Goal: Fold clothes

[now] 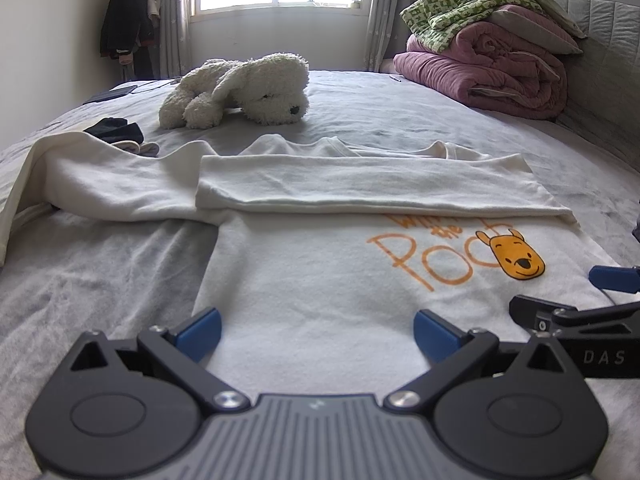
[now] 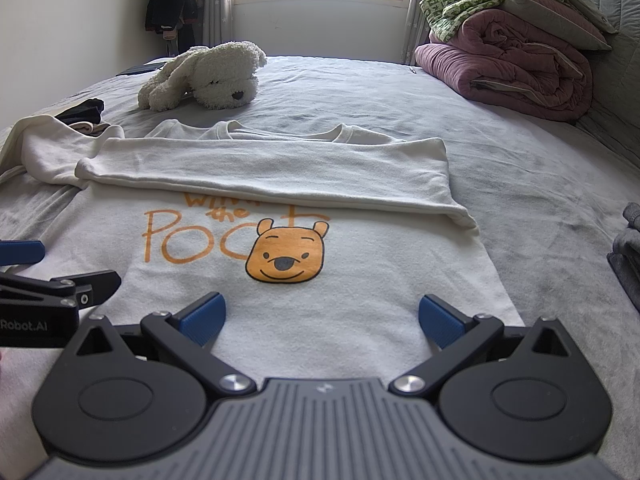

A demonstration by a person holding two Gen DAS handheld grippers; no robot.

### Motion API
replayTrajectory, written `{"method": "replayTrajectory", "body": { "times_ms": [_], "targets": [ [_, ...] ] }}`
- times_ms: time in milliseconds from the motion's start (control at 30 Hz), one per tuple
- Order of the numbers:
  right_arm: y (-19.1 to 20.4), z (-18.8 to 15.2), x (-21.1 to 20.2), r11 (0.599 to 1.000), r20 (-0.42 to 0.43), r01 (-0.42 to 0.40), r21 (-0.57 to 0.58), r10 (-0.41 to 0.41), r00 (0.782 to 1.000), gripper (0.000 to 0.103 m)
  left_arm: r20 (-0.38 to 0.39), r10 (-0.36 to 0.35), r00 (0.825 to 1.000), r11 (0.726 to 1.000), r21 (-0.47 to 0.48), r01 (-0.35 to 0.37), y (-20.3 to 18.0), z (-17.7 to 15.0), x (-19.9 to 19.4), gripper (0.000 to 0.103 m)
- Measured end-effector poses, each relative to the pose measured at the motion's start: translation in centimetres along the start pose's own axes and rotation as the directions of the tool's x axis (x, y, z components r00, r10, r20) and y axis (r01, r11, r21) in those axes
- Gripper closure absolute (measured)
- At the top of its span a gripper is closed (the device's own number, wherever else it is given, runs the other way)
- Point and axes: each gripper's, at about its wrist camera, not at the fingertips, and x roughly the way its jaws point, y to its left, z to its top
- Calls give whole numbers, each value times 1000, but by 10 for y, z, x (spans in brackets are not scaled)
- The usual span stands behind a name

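Note:
A cream sweatshirt (image 1: 320, 272) (image 2: 320, 312) with an orange bear print (image 2: 286, 254) lies flat on the grey bed, its hem towards me. One sleeve (image 1: 360, 188) (image 2: 260, 168) is folded across the chest; the other sleeve (image 1: 100, 176) trails off to the left. My left gripper (image 1: 318, 334) hovers open over the hem's left part, nothing between its blue pads. My right gripper (image 2: 322, 320) is open over the hem's right part, below the bear. Each gripper shows at the edge of the other's view.
A white plush dog (image 1: 240, 92) (image 2: 208, 76) lies beyond the collar. Folded pink and green quilts (image 1: 488, 56) (image 2: 512, 48) are stacked at the back right by the headboard. Dark small clothes (image 1: 116, 130) sit at the left; grey garments (image 2: 630, 256) at the right edge.

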Motion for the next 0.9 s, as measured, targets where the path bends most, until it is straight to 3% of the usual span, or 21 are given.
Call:
{"method": "replayTrajectory", "body": {
  "times_ms": [433, 533, 633, 767, 900],
  "targets": [
    [0, 0, 0, 1000, 0, 0, 0, 0, 1000, 0, -11, -34, 999, 999, -22, 34, 7, 3, -3, 0],
    [0, 0, 0, 1000, 0, 0, 0, 0, 1000, 0, -16, -24, 1000, 1000, 8, 24, 12, 7, -7, 1],
    [0, 0, 0, 1000, 1, 0, 0, 0, 1000, 0, -13, 33, 999, 999, -13, -33, 28, 15, -10, 1],
    [0, 0, 0, 1000, 1, 0, 0, 0, 1000, 0, -17, 72, 997, 985, -156, -74, 75, 30, -11, 1],
    [1, 0, 0, 1000, -1, 2, -5, -2, 1000, 0, -15, 182, 983, 967, -178, -181, 112, 39, -9, 1]
  ]
}}
